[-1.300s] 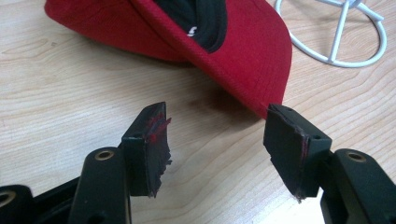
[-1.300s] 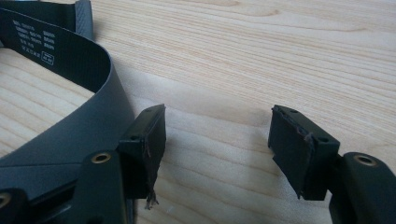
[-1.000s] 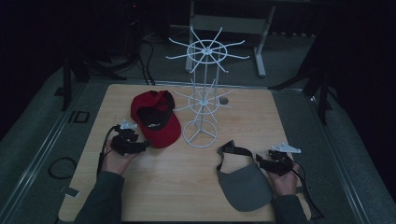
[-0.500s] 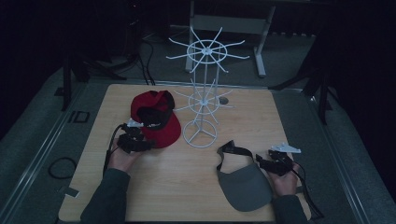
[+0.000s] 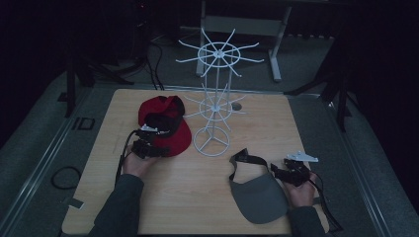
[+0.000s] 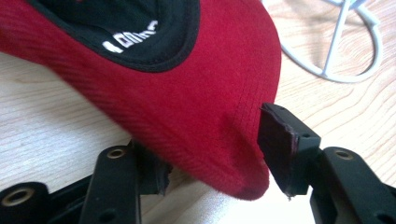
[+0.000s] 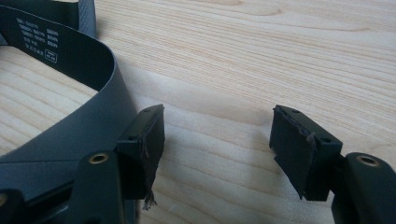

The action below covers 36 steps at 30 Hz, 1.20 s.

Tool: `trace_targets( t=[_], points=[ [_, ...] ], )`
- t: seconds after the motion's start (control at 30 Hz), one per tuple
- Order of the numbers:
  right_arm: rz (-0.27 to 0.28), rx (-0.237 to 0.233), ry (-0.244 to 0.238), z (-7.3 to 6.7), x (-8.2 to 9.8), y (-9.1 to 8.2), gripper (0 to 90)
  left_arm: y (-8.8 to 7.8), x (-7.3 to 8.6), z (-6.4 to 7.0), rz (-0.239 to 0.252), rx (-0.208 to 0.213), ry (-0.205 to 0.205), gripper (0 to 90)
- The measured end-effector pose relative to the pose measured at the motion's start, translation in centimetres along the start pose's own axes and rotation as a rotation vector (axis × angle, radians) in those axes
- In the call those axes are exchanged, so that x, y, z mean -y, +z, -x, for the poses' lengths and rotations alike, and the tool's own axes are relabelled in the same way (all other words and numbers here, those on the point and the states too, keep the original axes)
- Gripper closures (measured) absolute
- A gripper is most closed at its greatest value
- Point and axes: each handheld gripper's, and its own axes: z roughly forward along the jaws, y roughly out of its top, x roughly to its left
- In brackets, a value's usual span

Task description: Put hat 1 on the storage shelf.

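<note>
**Jaws closing in around the red cap's brim**

The jaws of the left gripper (image 5: 157, 146) have just been closing and are straddling the brim of the red fabric baseball cap (image 6: 187, 88), not yet pinching it. The cap is lying on the pale wooden table (image 5: 168, 197), beside the white wire rack (image 5: 213, 106). The right gripper (image 7: 217, 144) is resting spread wide, nothing between its pads, just beside the grey sun visor (image 5: 257, 190) near the table's right front

1. Our left gripper (image 5: 157, 146) sits left of centre in the high view, its jaws wide but just been closing.
2. Our right gripper (image 5: 282, 172) rests at lower right, jaws spread apart.
</note>
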Motion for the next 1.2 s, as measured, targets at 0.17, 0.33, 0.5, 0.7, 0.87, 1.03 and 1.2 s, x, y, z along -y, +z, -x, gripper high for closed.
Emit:
trace_targets(
  t=[0.17,0.33,0.5,0.7,0.87,1.03,1.2],
  points=[
    [0.000,-0.001,-0.001,0.0,0.0,0.0,35.3,0.4,0.0,-0.1,-0.026,-0.003,0.014,50.3],
    [0.000,-0.001,-0.001,0.0,0.0,0.0,35.2,0.4,-0.1,-0.2,-0.026,0.004,0.012,51.5],
    [0.000,-0.001,-0.001,0.0,0.0,0.0,35.2,0.4,0.1,-0.5,-0.010,0.029,-0.023,58.8],
    [0.000,-0.002,-0.001,0.0,0.0,0.0,35.0,0.1,0.3,-0.6,-0.006,0.052,-0.032,66.3],
    [-0.001,-0.002,-0.001,0.0,0.0,0.0,35.0,-0.1,0.5,-0.6,0.021,0.066,-0.028,72.3],
    [-0.001,-0.002,-0.001,0.0,0.0,0.0,35.0,-0.4,0.7,-0.7,0.052,0.076,-0.025,80.3],
    [-0.001,-0.002,-0.002,0.0,0.0,0.0,35.0,-0.8,1.0,-0.6,0.068,0.077,0.016,85.5]
  ],
)
